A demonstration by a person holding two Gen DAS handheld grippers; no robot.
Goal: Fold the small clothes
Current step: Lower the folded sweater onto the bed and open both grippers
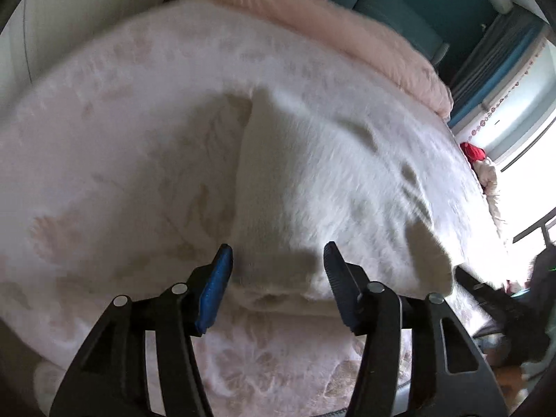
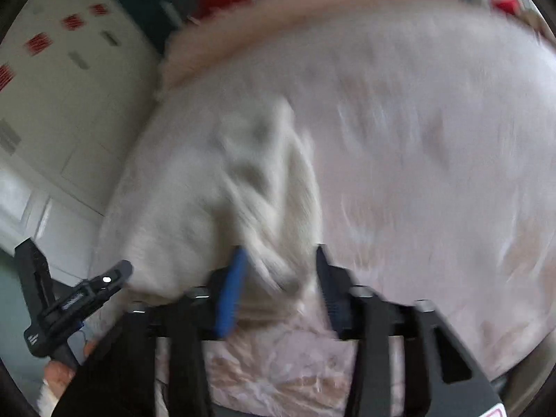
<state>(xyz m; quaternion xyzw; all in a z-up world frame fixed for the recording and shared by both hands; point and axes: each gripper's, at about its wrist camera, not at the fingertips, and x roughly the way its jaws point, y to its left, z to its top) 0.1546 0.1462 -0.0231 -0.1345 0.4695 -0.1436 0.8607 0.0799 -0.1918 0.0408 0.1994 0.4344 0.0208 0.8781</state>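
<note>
Pale pink floral blanket (image 1: 104, 146) covers a bed and fills both views; a fluffier pink throw (image 1: 330, 31) lies at upper centre. White fluffy garment (image 1: 305, 180), partly folded, sits mid-frame on the blanket. Left gripper (image 1: 278, 264), bottom centre, has jaws apart w/ the garment's near folded edge between them, pads not pressing. Right gripper (image 2: 279, 267), bottom centre of its blurred view: cloth bunched between the jaws, but can't tell if it's clamped.
</note>
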